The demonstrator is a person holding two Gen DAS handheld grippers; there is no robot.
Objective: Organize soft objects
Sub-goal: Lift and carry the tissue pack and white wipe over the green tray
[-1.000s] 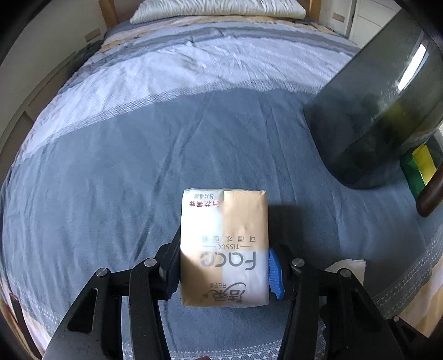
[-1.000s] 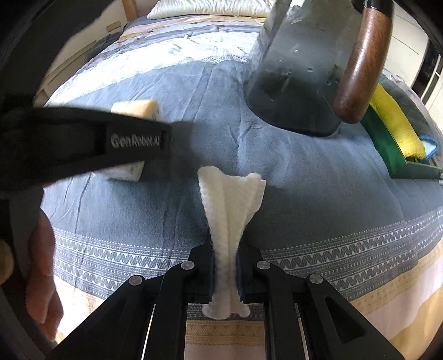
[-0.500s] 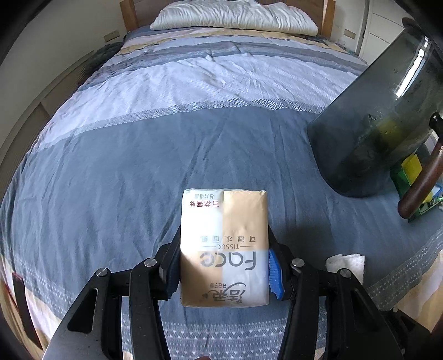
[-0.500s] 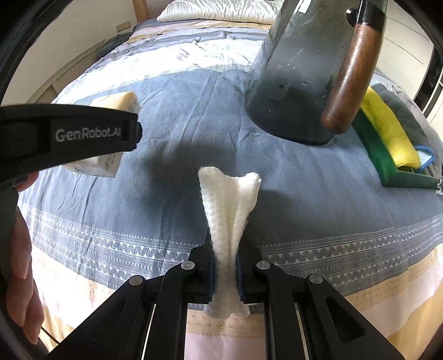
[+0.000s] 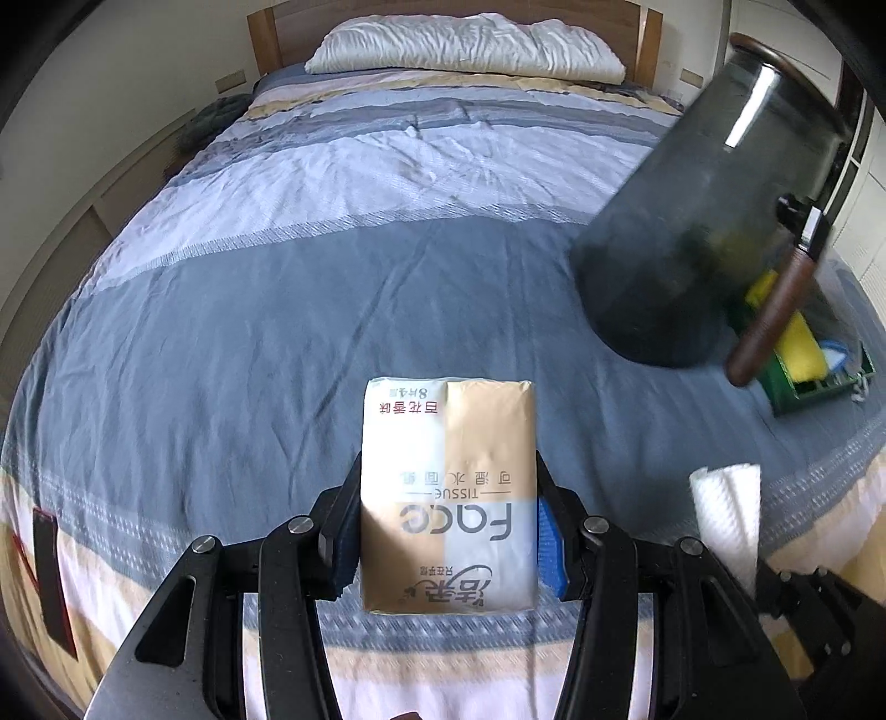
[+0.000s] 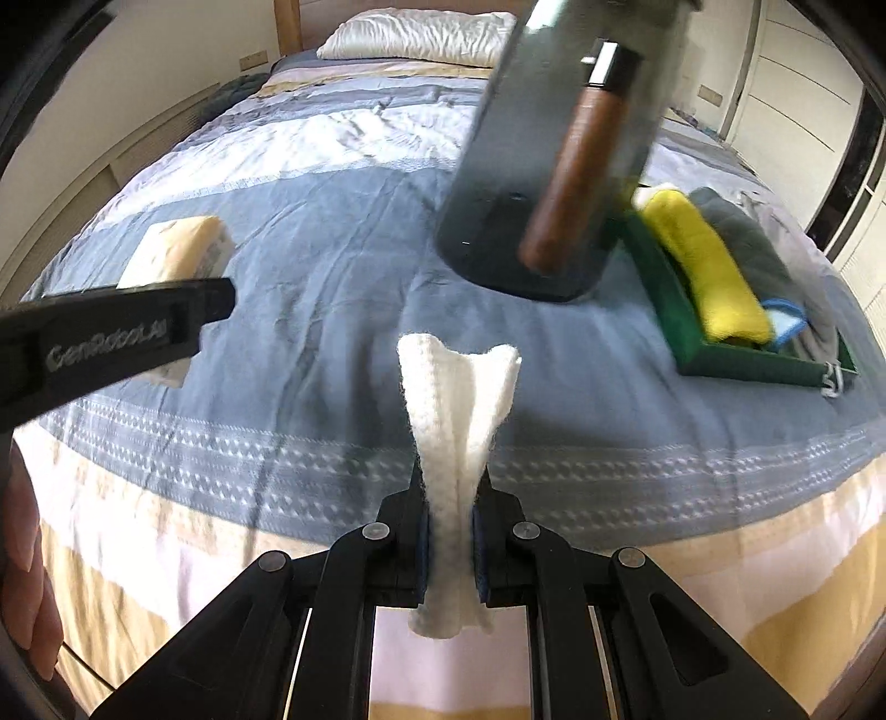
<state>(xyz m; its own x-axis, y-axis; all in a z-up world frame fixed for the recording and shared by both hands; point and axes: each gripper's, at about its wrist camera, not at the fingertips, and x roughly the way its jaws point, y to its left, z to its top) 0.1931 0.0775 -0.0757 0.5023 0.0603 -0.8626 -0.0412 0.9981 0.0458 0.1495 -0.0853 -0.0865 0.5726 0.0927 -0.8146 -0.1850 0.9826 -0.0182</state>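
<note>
The left gripper (image 5: 447, 531) squeezed a pack of tissues (image 5: 447, 493) between its two fingers, one finger on each side of the pack, above the blue part of the bed cover (image 5: 266, 332). The left camera showed the print on the pack, and the letters were upside down. The right camera showed only the far end of that pack (image 6: 176, 260), off to the left of the right gripper (image 6: 449, 531), past the black side of the left gripper's body. The right gripper pinched a folded white cloth (image 6: 457, 432) tight in the middle, so the cloth fanned out in front of the fingers. The left camera saw just a bit of this cloth (image 5: 726, 515), low and to the right of the left gripper. A big dark glass jug (image 6: 554, 144) with a brown handle (image 6: 576, 177) was ahead of the right gripper and looked blurry. Past it, to the right, a green tray (image 6: 686, 332) sat on the bed with a yellow towel (image 6: 703, 271) and a gray towel (image 6: 758, 255) rolled up inside. The left camera showed only a corner of that tray. A white pillow (image 5: 465, 50) lay far ahead at the top of the bed.
</note>
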